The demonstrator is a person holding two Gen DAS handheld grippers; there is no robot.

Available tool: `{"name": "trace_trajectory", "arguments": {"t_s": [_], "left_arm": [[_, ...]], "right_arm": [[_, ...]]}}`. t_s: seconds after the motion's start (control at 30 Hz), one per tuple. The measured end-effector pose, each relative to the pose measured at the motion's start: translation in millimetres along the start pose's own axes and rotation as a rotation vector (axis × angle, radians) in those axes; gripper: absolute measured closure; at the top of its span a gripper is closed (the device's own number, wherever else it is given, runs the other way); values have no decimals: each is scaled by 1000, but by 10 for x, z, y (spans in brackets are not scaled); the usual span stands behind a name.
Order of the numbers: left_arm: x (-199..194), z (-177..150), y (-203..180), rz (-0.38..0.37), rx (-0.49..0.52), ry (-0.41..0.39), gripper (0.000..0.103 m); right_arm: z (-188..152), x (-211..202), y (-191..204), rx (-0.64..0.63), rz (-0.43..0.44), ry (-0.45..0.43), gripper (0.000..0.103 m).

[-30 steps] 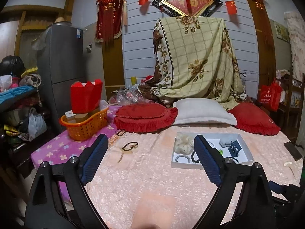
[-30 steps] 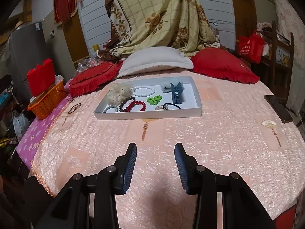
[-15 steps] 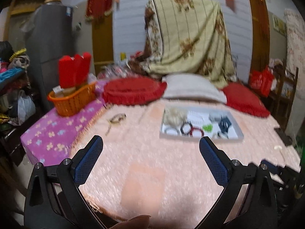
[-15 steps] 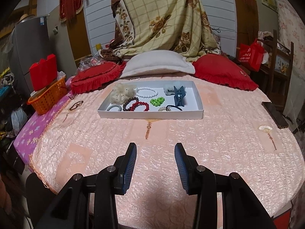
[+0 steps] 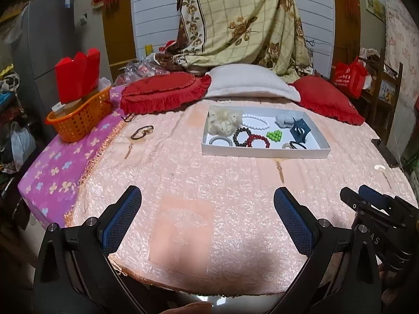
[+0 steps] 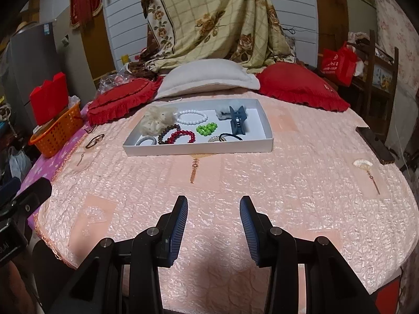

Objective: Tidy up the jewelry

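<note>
Left wrist view puts the one loose piece you need up and to the left: the dark hair tie with a gold charm (image 5: 141, 132) lies on the pink bedspread (image 5: 183, 183) near the bed's left edge, just short of the purple flowered sheet (image 5: 60, 172) and the orange basket (image 5: 78, 120), well apart from the white tray (image 5: 262, 153) that sits right of centre. Your left tool (image 5: 207, 212) hovers low over the near edge of the bed, released with its blue pads spread wide and nothing between them. In the right wrist view the same tie (image 6: 94, 140) is far off to the left, while the tray (image 6: 199, 149) lies almost straight ahead of your right tool (image 6: 213, 216), which is also empty, its pads parted to a narrower gap. So your left hand looks clearly the nearer one for the pickup, and the tray is likely the drop point afterwards. The tie's loop is stretched along a diagonal, running from near-left to far-right as you see it from the left tool, so I would turn the wrist to close across that line rather than along it. Everything else, the scrunchie (image 5: 225, 123), the white bead bracelet (image 5: 255, 123), the red bead bracelet (image 5: 258, 141), the green beads (image 5: 275, 135) and the blue claw clip (image 5: 299, 130), already rests inside the tray. A small earring-like piece (image 5: 128, 151) lies just nearer than the tie; mind you don't drag it.
</note>
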State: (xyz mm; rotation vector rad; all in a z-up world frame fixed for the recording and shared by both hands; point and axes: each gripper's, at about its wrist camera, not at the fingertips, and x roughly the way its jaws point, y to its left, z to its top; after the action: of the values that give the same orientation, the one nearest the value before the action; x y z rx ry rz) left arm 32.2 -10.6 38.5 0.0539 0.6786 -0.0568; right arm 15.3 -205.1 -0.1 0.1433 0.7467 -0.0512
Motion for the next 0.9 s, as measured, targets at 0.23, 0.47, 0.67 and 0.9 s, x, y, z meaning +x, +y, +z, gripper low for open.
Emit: {"name": "trace_trajectory", "arguments": {"t_s": [0.23, 0.47, 0.67, 0.9], "left_arm": [[107, -39, -26, 7, 10, 48, 2], [182, -71, -3, 8, 3, 82, 2], [240, -101, 19, 8, -3, 107, 2], [280, -133, 17, 8, 3, 123, 2]], "right_arm": [[-6, 27, 1, -1, -1, 10, 63], [-27, 54, 29, -13, -6, 21, 63], [-38, 77, 33, -18, -13, 29, 63], [-50, 98, 58, -27, -22, 33, 63]]}}
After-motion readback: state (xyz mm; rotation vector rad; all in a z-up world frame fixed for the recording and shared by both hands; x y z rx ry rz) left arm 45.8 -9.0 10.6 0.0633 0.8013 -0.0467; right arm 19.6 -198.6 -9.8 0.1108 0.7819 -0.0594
